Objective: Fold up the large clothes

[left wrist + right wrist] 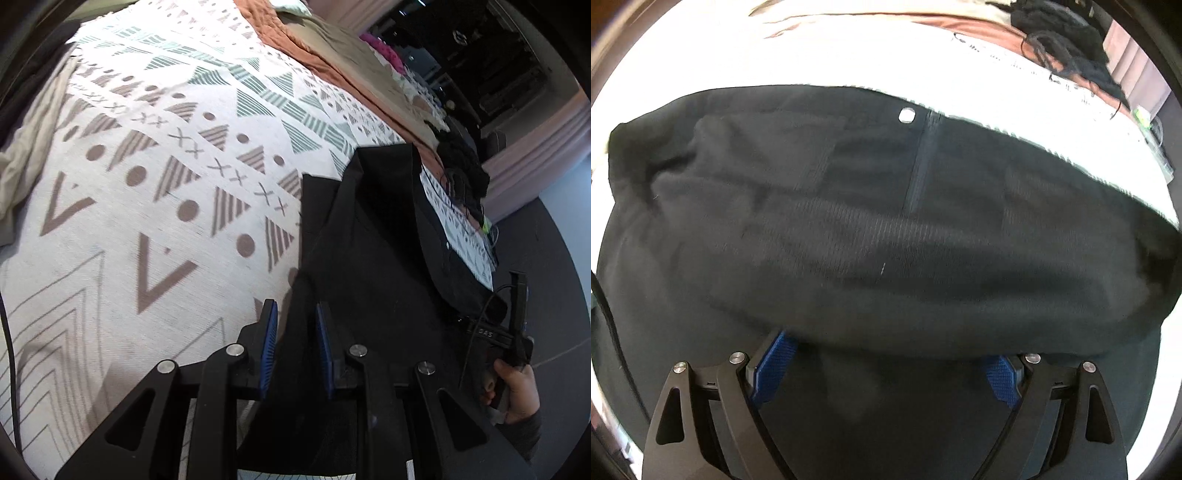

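Spread across the bed, a white woven cover with brown and teal triangles, dots and crosses gives us a wide working surface; a rust-brown blanket and a heap of dark odds and ends sit at its far edge, well away from our work. On the near part of the cover lies the large black garment of soft knit fabric, with a metal snap and a stitched seam showing near its top edge in the right wrist view.

Our left gripper has its blue-padded jaws drawn narrow around a raised fold of the black cloth; we judge it clamped there. Our right gripper stands with jaws wide apart, low over the garment's near edge, the cloth bulging above its pads but not pinched.

To do this step well, we should settle the right jaws over a single clean edge before closing, keep both grips level, and lift together so the fold lands straight.
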Available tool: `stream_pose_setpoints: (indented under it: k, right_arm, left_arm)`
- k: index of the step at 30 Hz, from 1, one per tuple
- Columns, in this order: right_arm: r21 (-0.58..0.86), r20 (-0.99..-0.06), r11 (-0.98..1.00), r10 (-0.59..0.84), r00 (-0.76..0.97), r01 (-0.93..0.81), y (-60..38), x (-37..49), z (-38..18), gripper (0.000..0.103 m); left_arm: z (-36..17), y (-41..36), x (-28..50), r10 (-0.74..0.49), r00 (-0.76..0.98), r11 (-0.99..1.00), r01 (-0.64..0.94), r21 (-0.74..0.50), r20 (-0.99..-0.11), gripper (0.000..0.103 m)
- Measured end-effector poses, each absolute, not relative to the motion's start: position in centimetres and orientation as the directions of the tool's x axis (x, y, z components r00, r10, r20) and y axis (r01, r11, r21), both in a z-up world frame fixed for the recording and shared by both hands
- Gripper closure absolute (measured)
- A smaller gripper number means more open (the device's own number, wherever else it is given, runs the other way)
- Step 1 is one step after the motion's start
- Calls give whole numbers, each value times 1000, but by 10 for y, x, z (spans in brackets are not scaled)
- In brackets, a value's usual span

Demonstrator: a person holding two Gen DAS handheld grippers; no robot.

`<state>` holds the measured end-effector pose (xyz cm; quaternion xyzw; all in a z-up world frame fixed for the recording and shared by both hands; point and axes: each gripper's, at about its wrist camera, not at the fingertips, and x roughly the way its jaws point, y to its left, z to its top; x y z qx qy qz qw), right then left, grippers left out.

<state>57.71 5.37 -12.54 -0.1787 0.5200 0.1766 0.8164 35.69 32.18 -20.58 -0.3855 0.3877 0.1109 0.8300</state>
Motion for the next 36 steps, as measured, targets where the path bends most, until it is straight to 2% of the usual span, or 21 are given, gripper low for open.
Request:
stream_pose_setpoints:
  k: [5,18,19,21,30,31,32,34,36]
  right_arm:
    - [-140,-901,880,77,428,-454,72,610,-134,14]
    - [-160,-875,917,40,483,-366,91,672,-161,14]
    - [-187,-865,919,14,502,-348,85,672,-154,16]
    - [-248,-832,920,-42,553,-304,87,667,-147,31]
    - [90,-821,944,251,513,-318,32,630,-107,31]
    - [111,-815,939,274,512,-326,25,620,-104,30]
    - [116,-812,935,283,511,-335,19,620,-100,29]
    - [117,-810,930,293,509,-349,11,604,-100,20]
    - [136,-811,923,313,494,-361,3,589,-104,18]
  left_arm:
    - [-206,334,346,-121,702,618,-501,-607,-702,80]
    - [-209,327,333,-149,710,570,-507,-646,-689,80]
    - [-209,326,331,-154,710,567,-506,-650,-688,80]
    - [-210,324,329,-167,706,560,-507,-655,-689,80]
    - [-218,314,318,-226,675,532,-519,-670,-702,78]
    - [-218,313,316,-228,679,525,-518,-676,-698,70]
    - [-217,313,313,-234,684,516,-514,-685,-691,44]
    - [-216,313,306,-251,705,488,-500,-716,-663,0]
    - [-213,312,298,-252,727,467,-487,-738,-639,0]
